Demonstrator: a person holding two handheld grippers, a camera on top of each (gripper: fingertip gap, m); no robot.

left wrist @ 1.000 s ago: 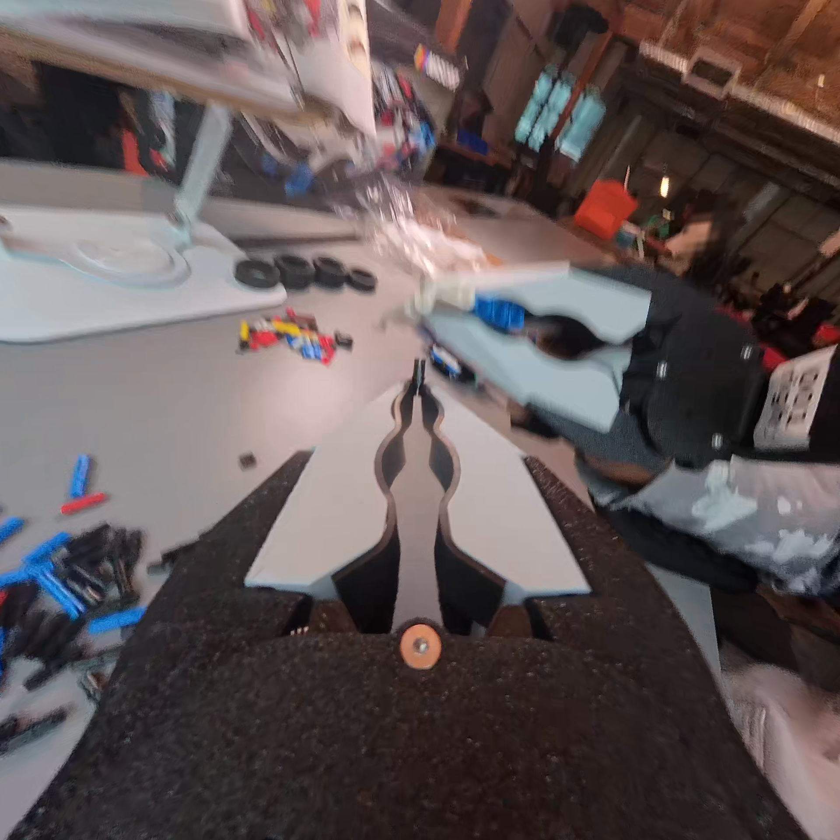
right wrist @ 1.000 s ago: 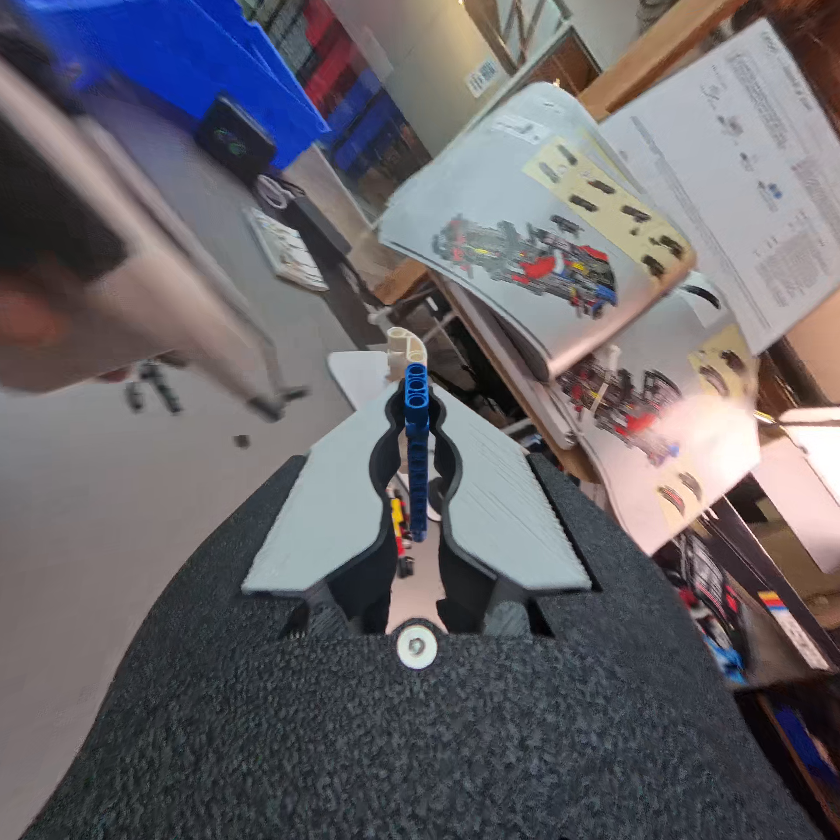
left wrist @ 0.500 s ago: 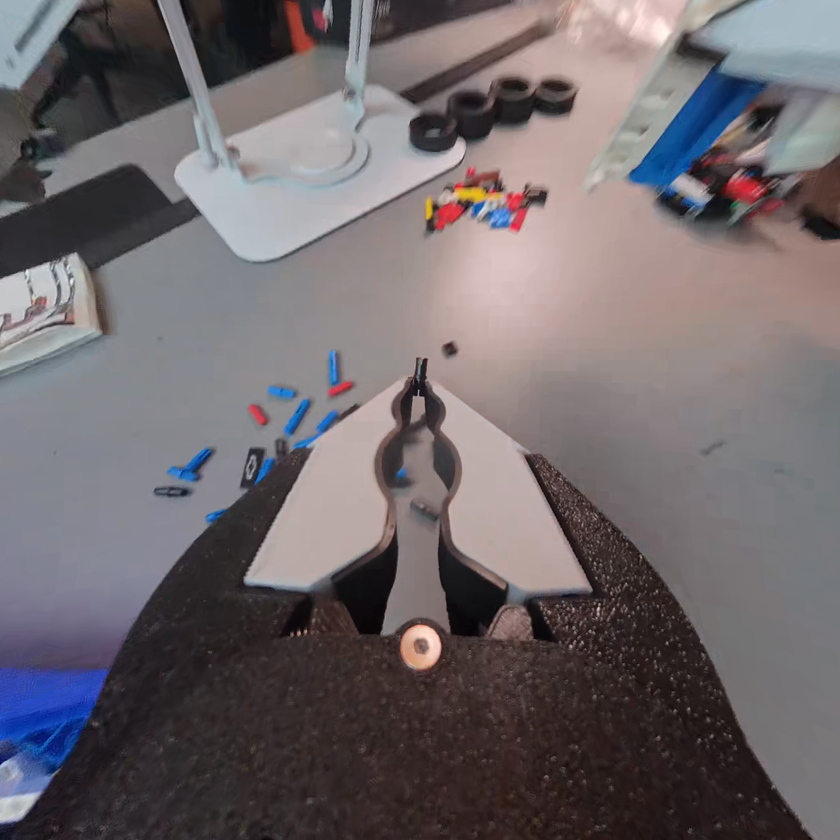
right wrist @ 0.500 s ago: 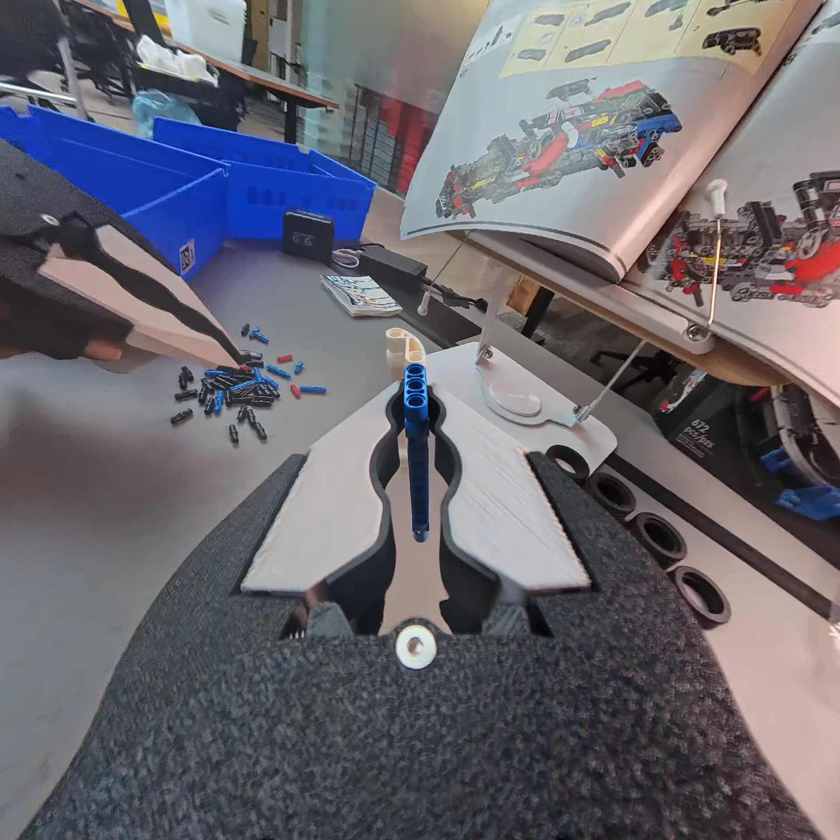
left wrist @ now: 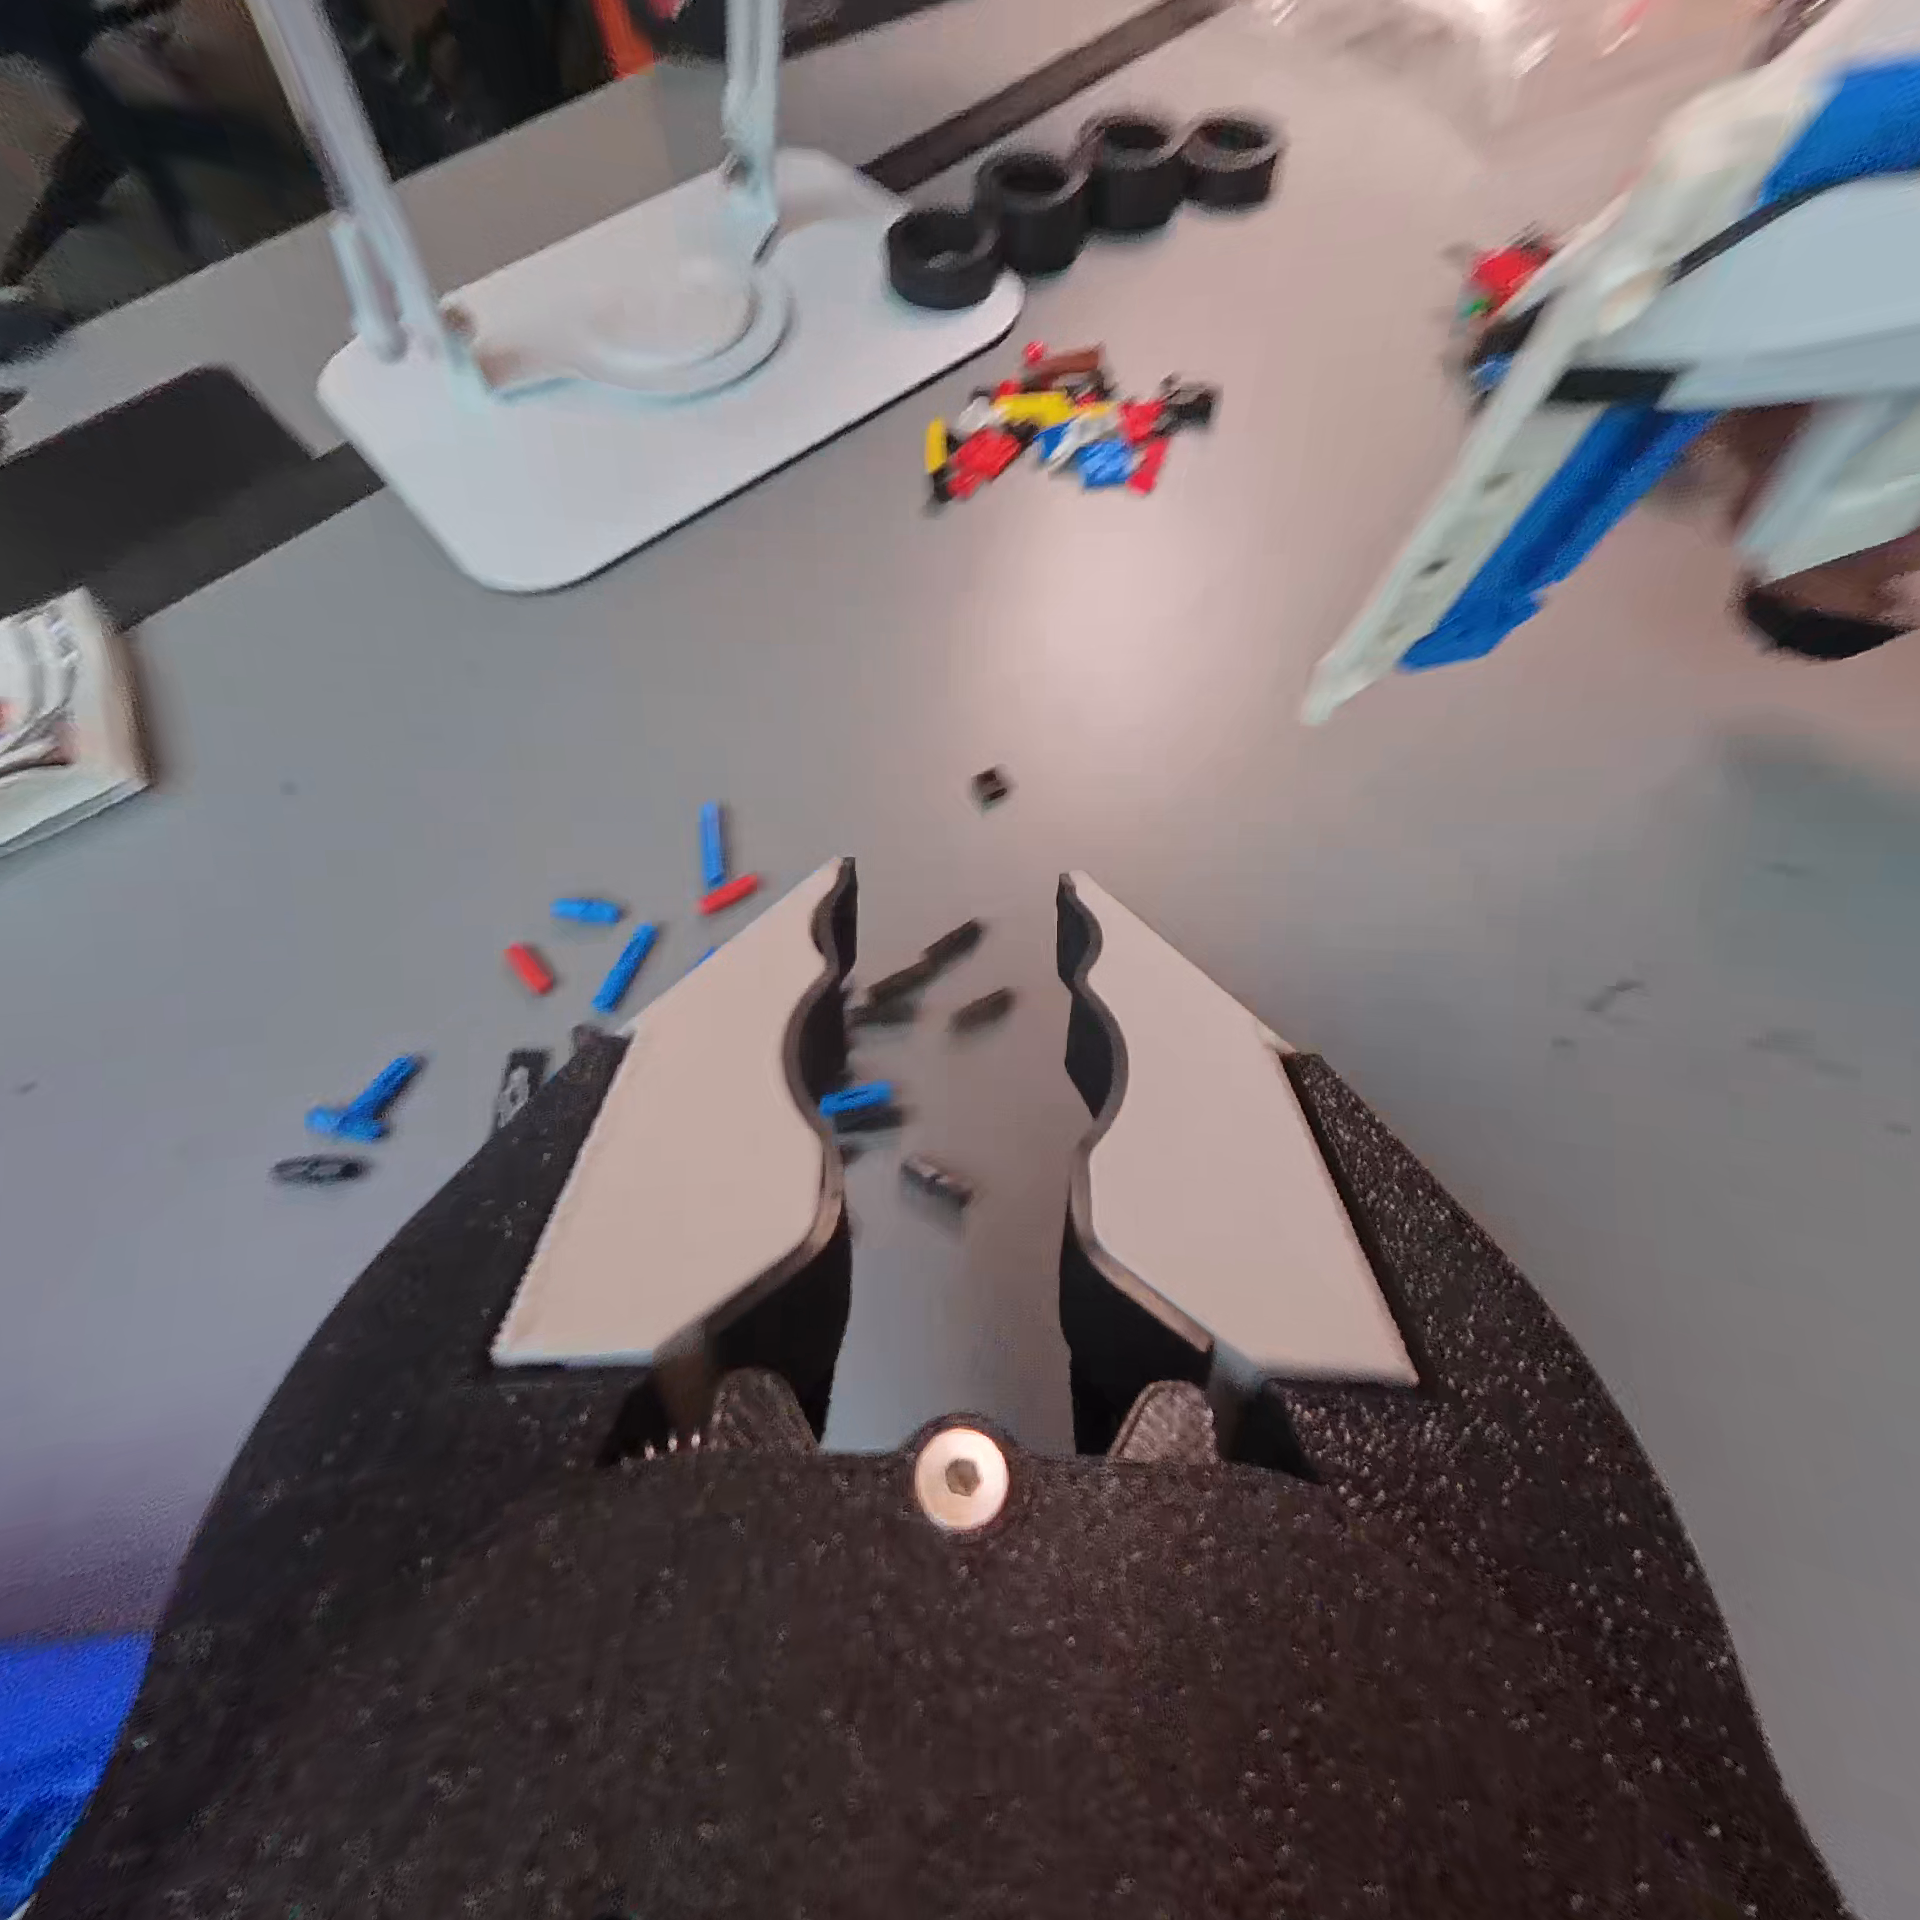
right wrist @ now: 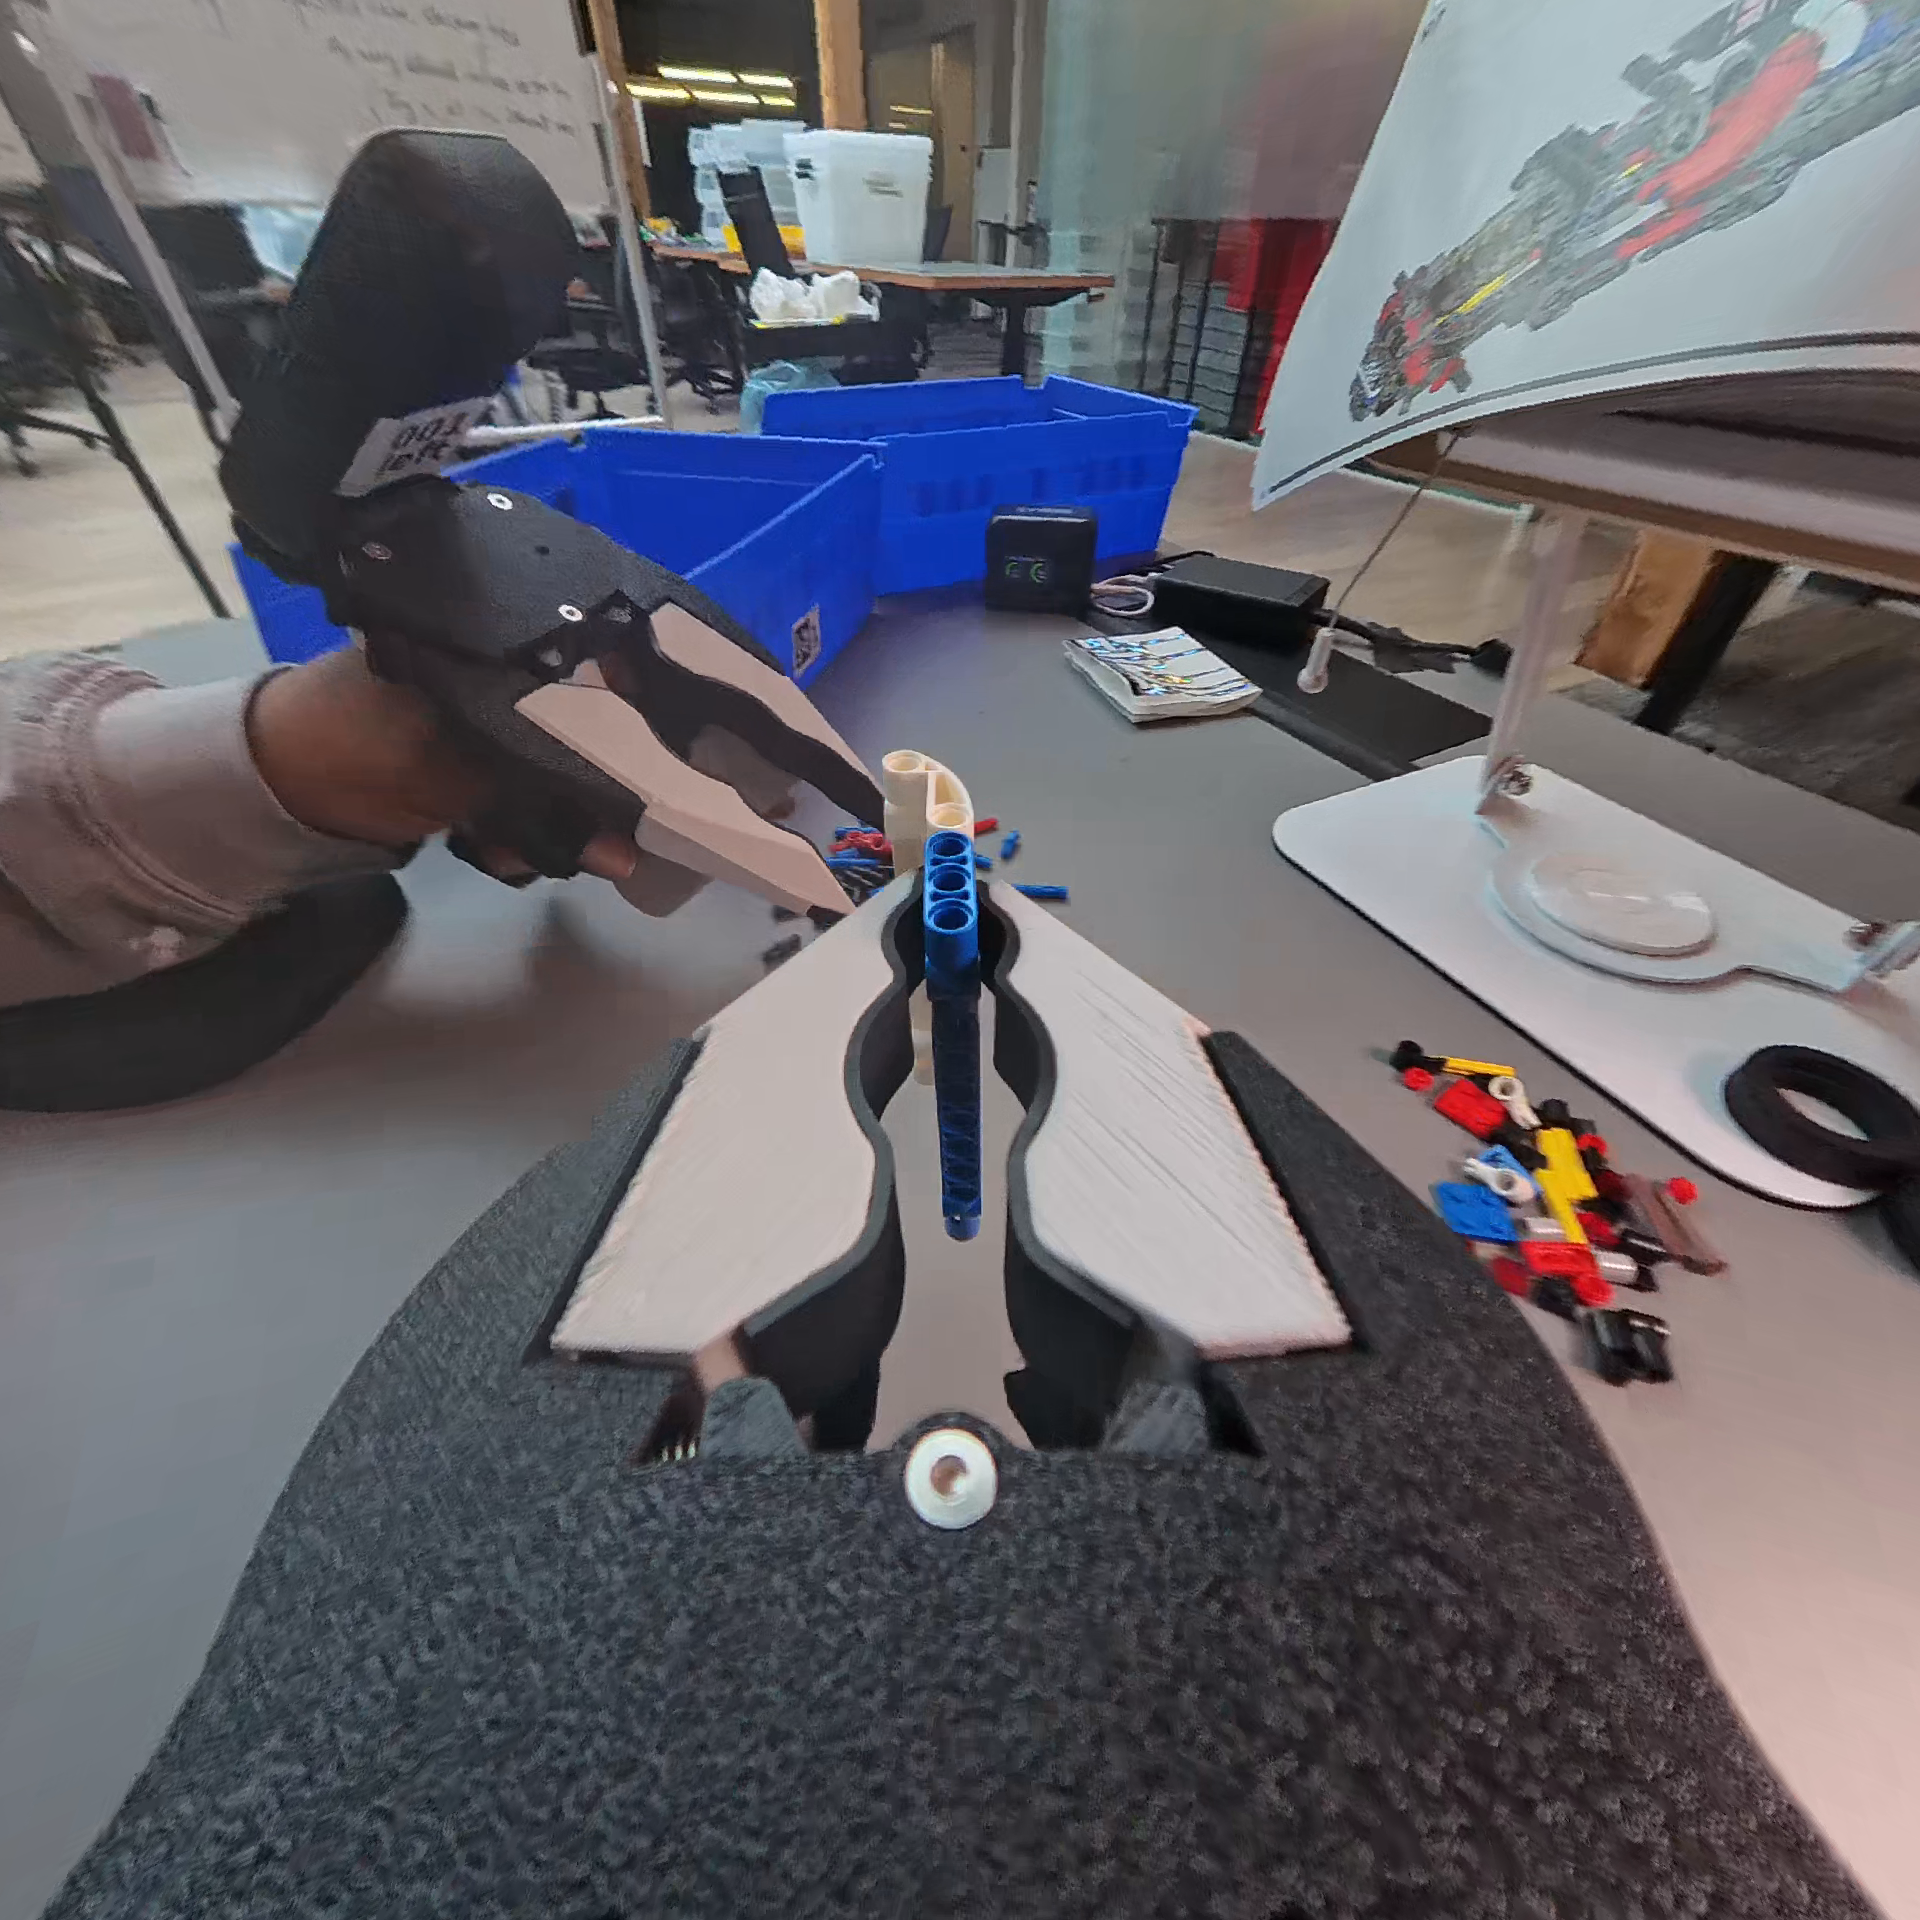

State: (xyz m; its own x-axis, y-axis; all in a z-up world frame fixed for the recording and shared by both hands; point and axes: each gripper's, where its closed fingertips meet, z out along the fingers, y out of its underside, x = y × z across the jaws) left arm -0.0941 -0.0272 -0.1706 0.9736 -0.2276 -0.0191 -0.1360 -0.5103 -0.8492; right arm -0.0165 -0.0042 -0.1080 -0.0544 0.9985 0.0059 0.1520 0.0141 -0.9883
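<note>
The left tool [left wrist: 956,883] is apart, low over the grey counter [left wrist: 1351,1039], with small black pins [left wrist: 914,982] lying between its fingers. The right tool [right wrist: 951,904] is clamped on a blue beam [right wrist: 954,1029] joined to a beige piece [right wrist: 920,795], held above the counter near the scattered blue pins [left wrist: 623,966].

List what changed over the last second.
The left hand-held gripper swung down to the small black and blue pins on the grey table and opened. The right hand-held gripper stayed shut on the blue beam.
</note>
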